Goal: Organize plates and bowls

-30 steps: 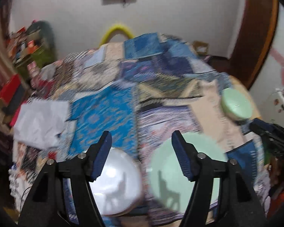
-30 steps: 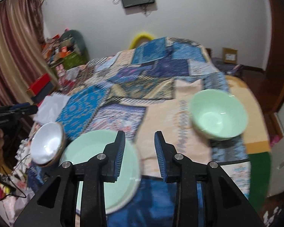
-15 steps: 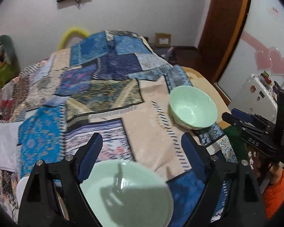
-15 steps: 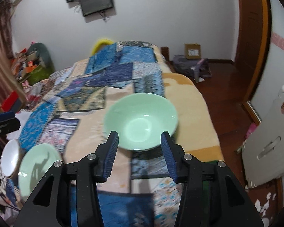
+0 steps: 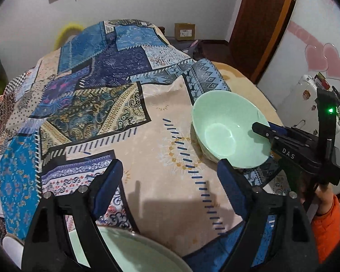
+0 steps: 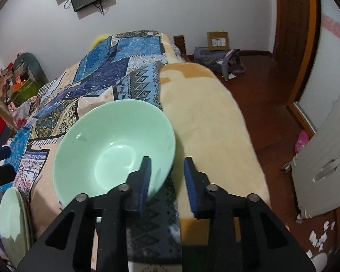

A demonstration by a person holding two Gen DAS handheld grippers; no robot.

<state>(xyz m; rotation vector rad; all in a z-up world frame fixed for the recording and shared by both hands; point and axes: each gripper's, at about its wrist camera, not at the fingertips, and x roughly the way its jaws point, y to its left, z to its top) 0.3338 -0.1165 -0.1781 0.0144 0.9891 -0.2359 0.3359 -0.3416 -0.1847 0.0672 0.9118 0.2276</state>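
Note:
A pale green bowl (image 6: 111, 145) (image 5: 226, 131) sits on the patchwork bedspread near the bed's right edge. My right gripper (image 6: 166, 176) is open with its jaws astride the bowl's near right rim, left finger inside the bowl. It shows in the left wrist view (image 5: 269, 132) reaching over the bowl. A pale green plate (image 5: 124, 253) (image 6: 11, 222) lies at the near left. My left gripper (image 5: 170, 181) is open and empty, above the cloth between plate and bowl. A white bowl's edge (image 5: 10, 247) shows at bottom left.
The bed (image 6: 210, 122) has a cream blanket along its right side, then wooden floor (image 6: 267, 86) with a bag and box. A white panel (image 6: 326, 158) leans at right. Clutter (image 6: 18, 79) stands left of the bed.
My right gripper moved forward and down onto the green bowl's rim. My left gripper swung right, away from the white bowl and plate, toward the green bowl.

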